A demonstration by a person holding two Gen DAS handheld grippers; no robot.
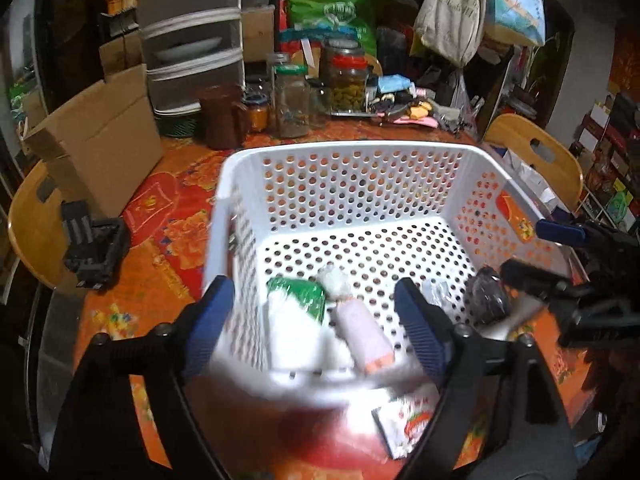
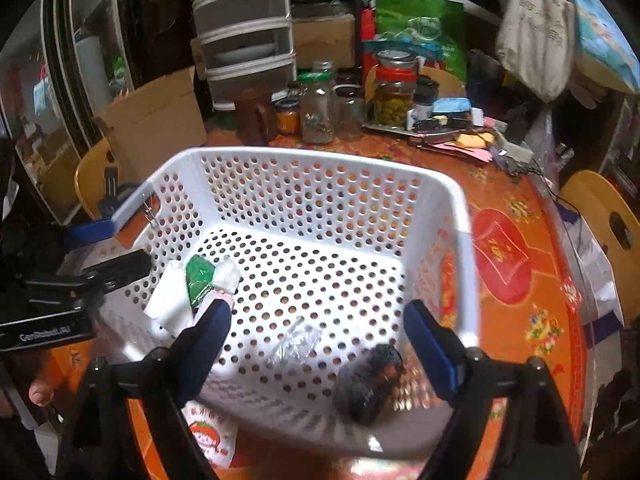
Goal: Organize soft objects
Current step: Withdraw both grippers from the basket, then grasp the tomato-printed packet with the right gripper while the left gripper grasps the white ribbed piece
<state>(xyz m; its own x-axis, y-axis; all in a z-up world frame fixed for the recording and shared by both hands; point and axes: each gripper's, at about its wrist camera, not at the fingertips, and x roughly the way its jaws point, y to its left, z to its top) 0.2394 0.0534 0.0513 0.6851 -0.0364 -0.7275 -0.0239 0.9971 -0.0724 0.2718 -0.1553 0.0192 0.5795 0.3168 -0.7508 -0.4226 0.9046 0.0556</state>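
Observation:
A white perforated basket stands on the orange table. Inside lie a green-and-white packet, a pink roll, a clear crumpled wrapper and a dark bundle. My left gripper is open and empty above the basket's near left corner. My right gripper is open and empty above the near right corner; it also shows in the left wrist view. A white packet with red print lies on the table in front of the basket.
Glass jars, a brown jug and clutter crowd the table's far side. A cardboard box stands far left, a drawer unit behind. Wooden chairs flank the table.

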